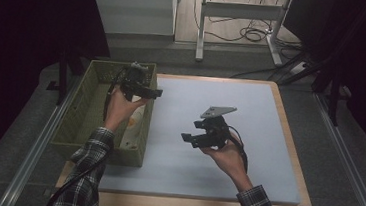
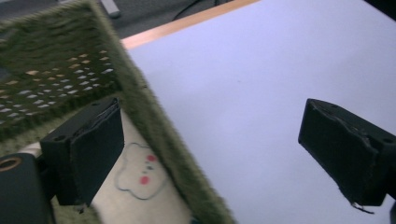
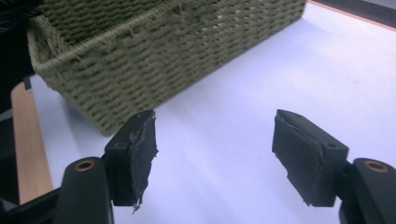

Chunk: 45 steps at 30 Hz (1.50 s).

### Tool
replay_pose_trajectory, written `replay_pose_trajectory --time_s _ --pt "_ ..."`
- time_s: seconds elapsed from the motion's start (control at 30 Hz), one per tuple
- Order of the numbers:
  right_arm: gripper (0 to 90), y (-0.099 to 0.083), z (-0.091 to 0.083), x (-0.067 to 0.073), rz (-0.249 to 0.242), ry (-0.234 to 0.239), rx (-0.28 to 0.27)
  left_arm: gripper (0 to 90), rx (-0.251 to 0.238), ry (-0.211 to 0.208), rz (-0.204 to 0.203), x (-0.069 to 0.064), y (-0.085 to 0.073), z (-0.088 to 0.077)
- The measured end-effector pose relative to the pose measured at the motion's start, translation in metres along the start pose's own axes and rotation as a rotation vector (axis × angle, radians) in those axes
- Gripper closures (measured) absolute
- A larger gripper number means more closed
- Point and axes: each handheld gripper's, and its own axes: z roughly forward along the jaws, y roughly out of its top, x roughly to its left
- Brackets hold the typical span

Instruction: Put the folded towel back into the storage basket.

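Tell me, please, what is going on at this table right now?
A person holds a gripper in each hand. The left gripper hangs open over the near wall of the green woven basket, where a pale item with a cartoon face lies inside. The right gripper is open and empty above the light blue mat.

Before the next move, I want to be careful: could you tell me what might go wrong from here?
1. The left gripper hangs open astride the basket's right wall; lowering or swinging it could catch the rim and shove the basket.
2. The cream cloth with a printed face lies deep against that wall, so reaching it may be awkward.
3. The right gripper, open over the bare mat, trails a cable that might snag.
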Motion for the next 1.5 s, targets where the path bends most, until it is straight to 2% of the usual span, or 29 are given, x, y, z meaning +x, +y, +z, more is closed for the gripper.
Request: replay_pose_trajectory --time_s 0.3,0.43,0.63,0.8,0.97,1.23,1.5 --pt "19.4 -0.017 -0.028 -0.012 0.000 -0.064 -0.024 3.3 -0.036 -0.031 0.035 -0.035 -0.003 -0.006" --pt "16.7 -0.026 -0.038 -0.016 0.014 -0.076 -0.043 2.7 -0.041 -0.050 0.056 -0.050 -0.004 -0.006" --pt "12.7 -0.039 -0.051 -0.020 0.019 -0.087 -0.034 2.2 -0.056 -0.080 0.097 -0.076 -0.005 -0.010" --pt "10.9 -0.046 -0.063 -0.021 0.004 -0.092 -0.026 2.3 -0.064 -0.112 0.122 -0.097 -0.009 -0.014" --pt "9.8 -0.055 -0.076 -0.025 0.008 -0.103 -0.019 2.1 -0.062 -0.116 0.161 -0.117 -0.016 -0.014" --pt "7.2 -0.073 -0.094 -0.033 0.003 -0.120 -0.006 1.8 -0.085 -0.150 0.182 -0.143 -0.033 -0.013" --pt "5.4 -0.092 -0.113 -0.038 0.028 -0.154 -0.021 1.5 -0.112 -0.180 0.214 -0.164 -0.055 -0.017"
